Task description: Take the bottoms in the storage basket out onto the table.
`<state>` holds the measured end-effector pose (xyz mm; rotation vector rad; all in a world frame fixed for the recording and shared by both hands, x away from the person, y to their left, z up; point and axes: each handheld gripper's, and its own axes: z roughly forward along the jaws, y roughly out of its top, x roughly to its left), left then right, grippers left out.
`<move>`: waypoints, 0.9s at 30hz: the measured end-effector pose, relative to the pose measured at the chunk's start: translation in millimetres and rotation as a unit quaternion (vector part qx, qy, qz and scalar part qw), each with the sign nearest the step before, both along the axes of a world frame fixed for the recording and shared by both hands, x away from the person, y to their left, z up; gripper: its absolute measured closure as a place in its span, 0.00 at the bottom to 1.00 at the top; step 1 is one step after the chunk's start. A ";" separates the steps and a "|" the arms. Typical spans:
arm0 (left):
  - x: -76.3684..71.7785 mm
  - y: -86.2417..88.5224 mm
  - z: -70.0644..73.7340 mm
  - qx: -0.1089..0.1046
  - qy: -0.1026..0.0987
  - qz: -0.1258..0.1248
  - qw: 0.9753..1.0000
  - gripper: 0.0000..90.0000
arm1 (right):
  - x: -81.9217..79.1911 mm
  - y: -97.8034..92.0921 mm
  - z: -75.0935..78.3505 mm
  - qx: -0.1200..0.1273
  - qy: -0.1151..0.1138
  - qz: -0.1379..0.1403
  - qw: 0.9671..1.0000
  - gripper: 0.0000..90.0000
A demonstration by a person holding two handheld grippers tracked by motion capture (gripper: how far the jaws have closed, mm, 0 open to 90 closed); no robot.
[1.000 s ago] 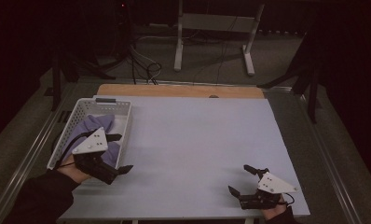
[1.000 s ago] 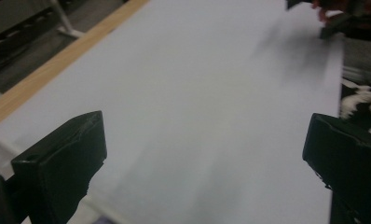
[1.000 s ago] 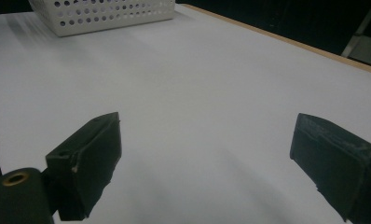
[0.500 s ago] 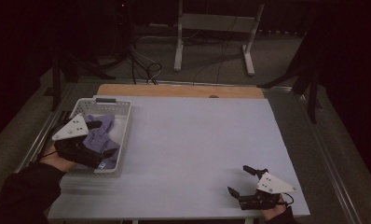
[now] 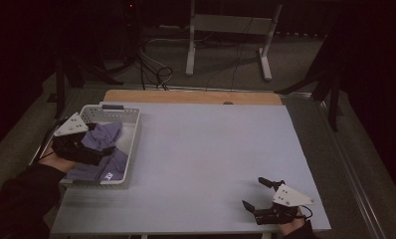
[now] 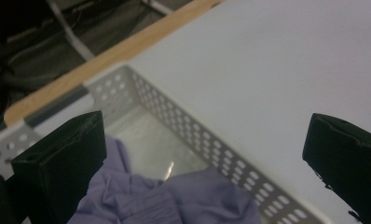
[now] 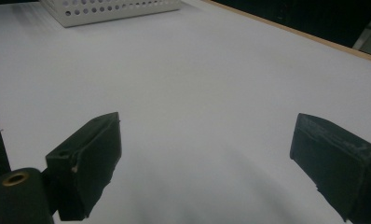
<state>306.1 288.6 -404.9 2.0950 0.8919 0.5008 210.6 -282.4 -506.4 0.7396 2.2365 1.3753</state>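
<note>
A white perforated basket [image 5: 132, 149] stands at the table's left edge with a crumpled purple cloth [image 5: 105, 137] inside. My left gripper [image 5: 102, 147] hovers over the basket's left half, open, just above the cloth. In the left gripper view the wide-apart jaws of the left gripper [image 6: 202, 154] frame the purple cloth [image 6: 188, 200] and the basket's far wall [image 6: 193, 135]; nothing is between them. My right gripper [image 5: 253, 191] rests near the table's front right corner, open and empty. In its own view the right gripper [image 7: 204, 149] faces bare tabletop.
The pale blue table top [image 5: 211, 144] stretches between the two grippers, with a wooden strip [image 5: 191, 96] along its far edge. The basket's corner [image 7: 118, 9] lies far across from the right gripper. Beyond the table are stand legs and cables on a dark floor.
My left gripper has moved from the basket's front right corner back and to the left, over the cloth inside the basket. The right gripper has stayed put.
</note>
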 end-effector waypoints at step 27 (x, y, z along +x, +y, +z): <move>34.6 1.4 -57.3 0.105 0.111 0.029 0.988 0.00 | 0.3 0.4 -2.1 -0.003 0.009 0.006 1.000 0.10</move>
